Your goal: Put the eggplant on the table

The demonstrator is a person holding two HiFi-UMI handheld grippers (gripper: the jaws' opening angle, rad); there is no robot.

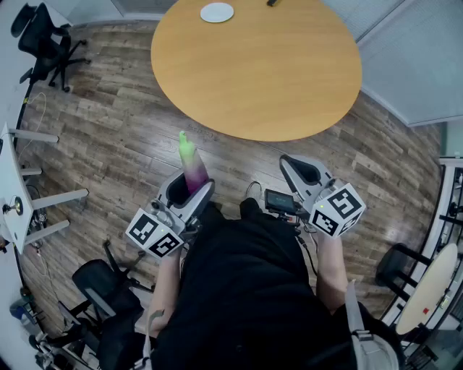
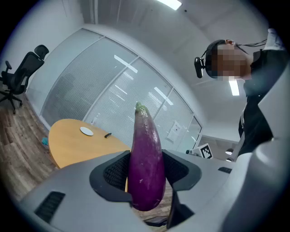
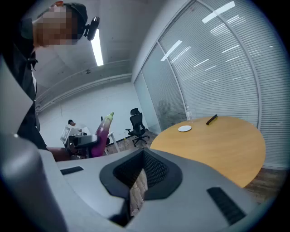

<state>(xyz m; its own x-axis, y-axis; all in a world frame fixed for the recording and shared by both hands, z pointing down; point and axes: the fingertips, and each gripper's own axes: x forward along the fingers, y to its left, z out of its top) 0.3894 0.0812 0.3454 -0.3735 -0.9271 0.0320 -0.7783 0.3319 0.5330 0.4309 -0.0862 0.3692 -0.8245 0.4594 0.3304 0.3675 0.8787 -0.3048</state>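
A long purple eggplant (image 1: 194,168) with a green stem stands upright between the jaws of my left gripper (image 1: 189,191), which is shut on its lower part. In the left gripper view the eggplant (image 2: 146,163) fills the middle, both pads pressed against its sides. The round wooden table (image 1: 275,79) lies ahead, a short way beyond both grippers. My right gripper (image 1: 304,173) hangs beside the left one, jaws together and nothing in them. From the right gripper view the eggplant (image 3: 103,136) shows at the left and the table (image 3: 217,140) at the right.
A small white plate (image 1: 217,12) and a dark slim object (image 1: 273,3) lie at the table's far edge. A black office chair (image 1: 43,40) stands at the top left, another chair (image 1: 101,282) near my left side. A white desk (image 1: 11,188) runs along the left.
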